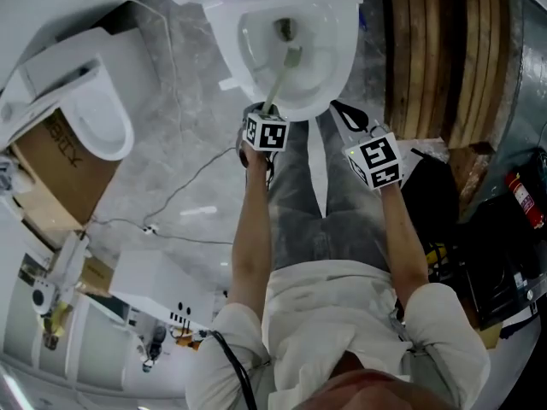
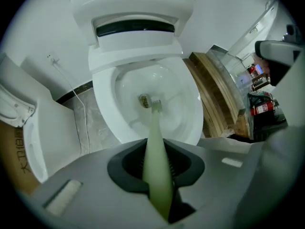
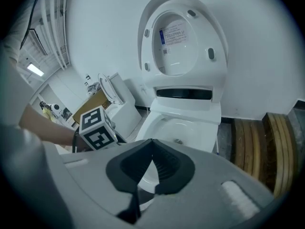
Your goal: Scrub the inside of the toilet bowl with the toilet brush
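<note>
The white toilet bowl (image 1: pixel 329 75) stands open at the top of the head view, its lid (image 3: pixel 183 37) raised against the wall. My left gripper (image 1: pixel 266 111) hovers over the bowl's near rim, shut on the pale green toilet brush (image 1: pixel 279 77). The brush handle (image 2: pixel 155 142) runs down between the jaws, and its bristled head (image 2: pixel 156 103) rests beside the drain at the bottom of the bowl (image 2: pixel 105 109). My right gripper (image 1: pixel 349 122) hangs just right of the bowl's front, shut with nothing in it (image 3: pixel 152 147). From there I see the bowl (image 3: pixel 190 123) and the left gripper's marker cube (image 3: pixel 97 127).
A second toilet (image 1: pixel 94 114) and a cardboard box (image 1: pixel 60 165) stand at the left. Stacked wooden planks (image 1: pixel 444 58) lie right of the bowl, with a red fire extinguisher (image 1: pixel 523 199) beyond. A thin cable (image 1: pixel 171 195) trails over the grey floor; a white box (image 1: pixel 158 289) sits lower left.
</note>
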